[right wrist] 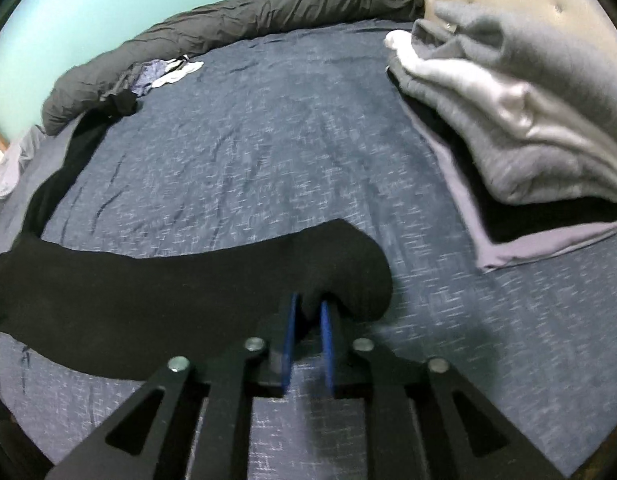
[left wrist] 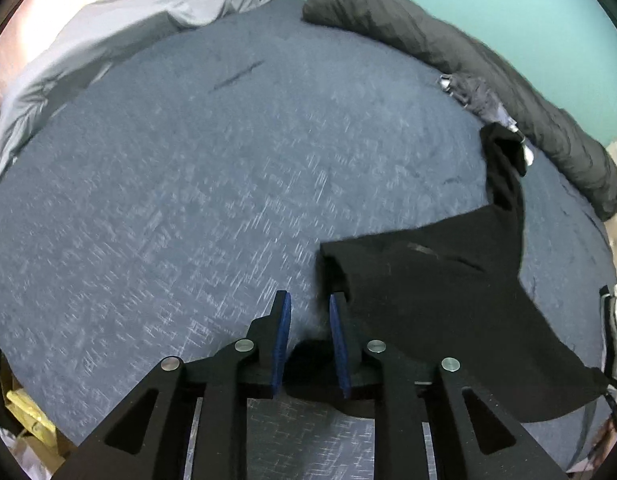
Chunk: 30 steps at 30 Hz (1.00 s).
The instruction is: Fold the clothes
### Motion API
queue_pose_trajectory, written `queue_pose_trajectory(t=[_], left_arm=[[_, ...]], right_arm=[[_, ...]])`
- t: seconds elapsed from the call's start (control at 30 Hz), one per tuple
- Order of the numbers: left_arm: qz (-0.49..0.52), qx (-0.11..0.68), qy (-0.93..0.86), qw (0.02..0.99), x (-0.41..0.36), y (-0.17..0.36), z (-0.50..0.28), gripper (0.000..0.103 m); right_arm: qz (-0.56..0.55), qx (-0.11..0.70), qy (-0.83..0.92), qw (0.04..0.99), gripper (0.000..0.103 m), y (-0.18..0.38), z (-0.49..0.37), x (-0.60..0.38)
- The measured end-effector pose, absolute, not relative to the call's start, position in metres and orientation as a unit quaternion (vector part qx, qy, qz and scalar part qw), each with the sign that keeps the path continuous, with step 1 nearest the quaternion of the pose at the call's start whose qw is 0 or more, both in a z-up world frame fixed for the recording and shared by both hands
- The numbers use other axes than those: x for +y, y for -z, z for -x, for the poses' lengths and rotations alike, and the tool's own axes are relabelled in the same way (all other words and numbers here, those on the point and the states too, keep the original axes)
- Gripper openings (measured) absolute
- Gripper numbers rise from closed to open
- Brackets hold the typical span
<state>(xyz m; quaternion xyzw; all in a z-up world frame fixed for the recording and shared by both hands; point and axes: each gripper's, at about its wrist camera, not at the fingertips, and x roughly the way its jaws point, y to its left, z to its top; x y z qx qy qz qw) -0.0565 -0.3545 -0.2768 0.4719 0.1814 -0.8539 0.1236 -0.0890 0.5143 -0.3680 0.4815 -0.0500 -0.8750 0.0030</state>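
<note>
The right tongs (right wrist: 308, 312) pinch a bunched fold of the black garment (right wrist: 188, 300) between their blue pads (right wrist: 327, 344); the cloth bulges just beyond the tips. The left tongs (left wrist: 308, 312) stand spread, with bare sheet showing in the gap between the tips; some dark cloth sits low between the pad bases, and whether it is gripped cannot be told. The garment's folded corner touches the outer face of the right-hand finger there.

The black garment lies on the bed (right wrist: 268, 140), spread over its blue-grey mottled sheet, with one narrow part trailing away toward the far edge. A folded pile of grey clothes (right wrist: 520, 112) sits on the bed to the right, well apart from the garment. A dark rolled quilt (right wrist: 236, 16) runs along the far side against a turquoise wall (right wrist: 88, 4), small crumpled items (right wrist: 164, 74) beside it. A pale grey sheet (left wrist: 108, 28) is bunched at the far left.
</note>
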Motion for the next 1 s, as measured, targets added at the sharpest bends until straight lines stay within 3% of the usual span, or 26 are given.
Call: queue_pose_trajectory(t=[0.17, 0.3, 0.4, 0.7, 1.0], left_arm=[[-0.448, 0.173, 0.871, 0.104, -0.337, 0.256, 0.059, 0.025], [-0.434, 0.166, 0.882, 0.079, -0.309, 0.246, 0.068, 0.028], [-0.428, 0.177, 0.885, 0.057, -0.287, 0.249, 0.081, 0.038], [-0.426, 0.205, 0.88, 0.045, -0.232, 0.294, 0.119, 0.045], [-0.406, 0.212, 0.888, 0.035, -0.194, 0.328, 0.144, 0.066]], right_arm=[[-0.467, -0.017, 0.884, -0.025, 0.027, 0.347, 0.078, 0.513], [-0.444, -0.011, 0.895, -0.048, 0.03, 0.321, 0.072, 0.517], [-0.435, -0.016, 0.9, -0.021, 0.038, 0.31, 0.078, 0.512], [-0.457, -0.056, 0.886, 0.052, 0.042, 0.323, 0.147, 0.439], [-0.47, -0.032, 0.873, 0.124, 0.047, 0.338, 0.221, 0.322]])
